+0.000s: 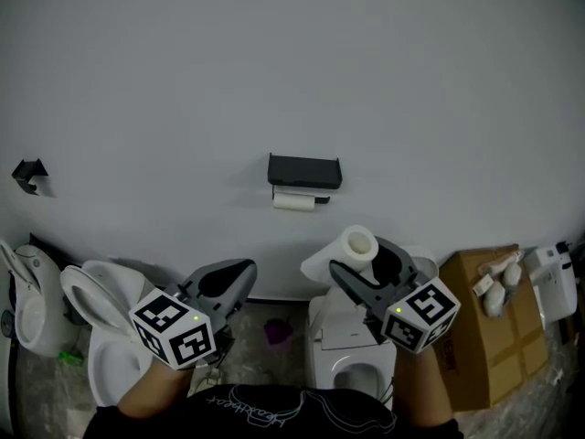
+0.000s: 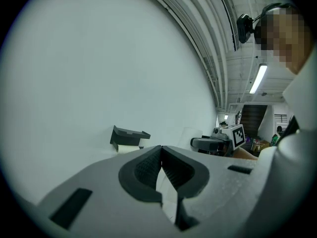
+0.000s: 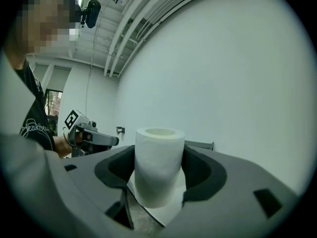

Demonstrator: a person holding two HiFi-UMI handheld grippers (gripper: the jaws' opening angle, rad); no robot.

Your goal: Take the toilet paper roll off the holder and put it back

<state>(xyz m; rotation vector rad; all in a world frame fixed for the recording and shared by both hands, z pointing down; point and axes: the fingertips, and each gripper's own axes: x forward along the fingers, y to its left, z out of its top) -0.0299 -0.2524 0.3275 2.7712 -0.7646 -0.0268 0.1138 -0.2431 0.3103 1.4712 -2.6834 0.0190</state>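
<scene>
Head view: right gripper (image 1: 359, 263) holds the toilet paper roll (image 1: 355, 245) upright between its jaws, over a white toilet (image 1: 352, 327), below and right of the black wall holder (image 1: 304, 170). Another white roll (image 1: 293, 201) sits under that holder. Right gripper view: jaws pinch the roll's sides, core hole facing up. Left gripper (image 1: 236, 280) well apart to the left, jaws pressed together, nothing between them.

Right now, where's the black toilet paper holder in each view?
Head view: black holder on the wall, centre.
Left gripper view: left of centre, just above the shut jaws.
Right gripper view: dark sliver right of the held roll.
Shared landmark: the left gripper, in all three.
</scene>
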